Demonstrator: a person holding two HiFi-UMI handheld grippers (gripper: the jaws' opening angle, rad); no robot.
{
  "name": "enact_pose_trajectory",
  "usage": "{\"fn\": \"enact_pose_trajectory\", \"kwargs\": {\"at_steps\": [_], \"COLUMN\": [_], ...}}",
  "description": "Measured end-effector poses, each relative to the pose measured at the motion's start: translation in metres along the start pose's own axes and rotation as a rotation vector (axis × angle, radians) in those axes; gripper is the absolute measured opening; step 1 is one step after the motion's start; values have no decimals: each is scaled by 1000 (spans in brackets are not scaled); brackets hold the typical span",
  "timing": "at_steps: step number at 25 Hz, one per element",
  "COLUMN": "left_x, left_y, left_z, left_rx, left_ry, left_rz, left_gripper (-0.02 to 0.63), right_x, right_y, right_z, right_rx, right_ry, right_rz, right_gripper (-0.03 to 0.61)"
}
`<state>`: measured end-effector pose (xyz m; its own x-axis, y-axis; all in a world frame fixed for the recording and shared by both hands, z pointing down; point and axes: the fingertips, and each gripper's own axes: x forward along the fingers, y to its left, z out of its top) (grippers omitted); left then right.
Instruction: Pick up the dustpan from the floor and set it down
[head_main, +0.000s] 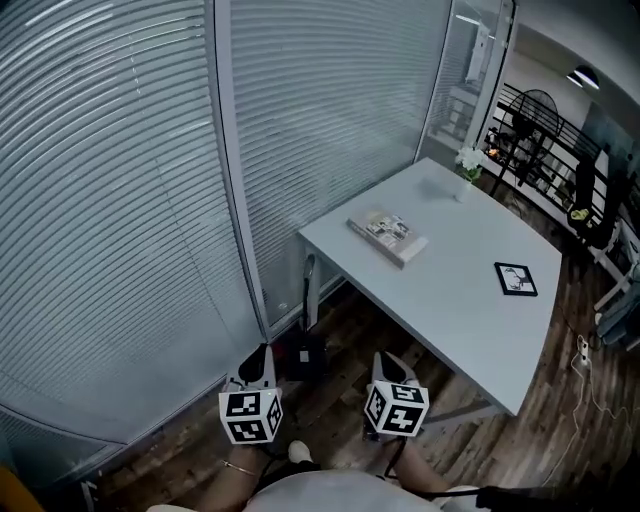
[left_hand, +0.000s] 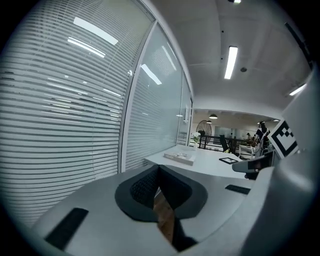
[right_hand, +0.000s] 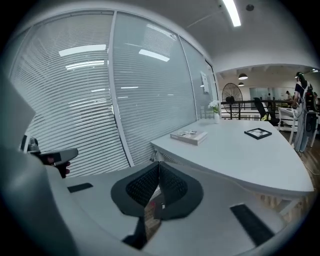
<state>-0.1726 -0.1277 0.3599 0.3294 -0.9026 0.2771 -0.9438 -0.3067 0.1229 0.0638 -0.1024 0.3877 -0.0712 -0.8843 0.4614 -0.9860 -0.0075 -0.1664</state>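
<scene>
Item 1: dustpan (head_main: 305, 352), dark, on wood floor (head_main: 335, 405) just under near corner of table (head_main: 450, 290). Pan lies flat, and what looks like its handle stands up beside table's corner leg. Prob. parked there to stay out of the walkway w/ handle easy to reach. Status: not yet picked up. Item 2: my L gripper (head_main: 258, 362), short of table's near corner, left of dustpan and apart from it. Jaws pressed together, nothing between them; left gripper view (left_hand: 159, 172) shows pads meeting, only floor below. Item 3: my R gripper (head_main: 387, 364), just off table's near edge, right of dustpan, also apart from it. Jaws likewise clenched on nothing, per right gripper view (right_hand: 159, 170). Reason, as I judge it: no load yet, so both are closed for the approach, and one must open before it can take the handle. Pose: both hands low in front of my body, side by side, dustpan between their lines. Grippers point fwd toward table corner and tip slightly down, marker cubes facing up. Item 4, not task goods: book (head_main: 388, 236) at table's middle, black frame (head_main: 515, 278) toward its right edge, small flowers (head_main: 468, 162) at its far corner. Item 5: blinds (head_main: 110, 200) behind glass, left of table.
</scene>
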Motion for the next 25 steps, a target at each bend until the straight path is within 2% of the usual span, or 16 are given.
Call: {"fn": "enact_pose_trajectory", "kwargs": {"at_steps": [6, 15, 25], "left_x": [39, 68, 91], "left_y": [27, 30, 44], "left_z": [8, 9, -3], "left_rx": [-30, -42, -53], "left_ry": [1, 15, 80], "left_rz": [4, 0, 38], "left_gripper": [17, 17, 17], "right_x": [31, 71, 108], "right_y": [13, 18, 21], "right_z": [18, 16, 24], "right_rx": [-26, -53, -87], "right_ry": [4, 57, 92], "right_rz": [-3, 21, 59], "right_gripper": [32, 32, 32]}}
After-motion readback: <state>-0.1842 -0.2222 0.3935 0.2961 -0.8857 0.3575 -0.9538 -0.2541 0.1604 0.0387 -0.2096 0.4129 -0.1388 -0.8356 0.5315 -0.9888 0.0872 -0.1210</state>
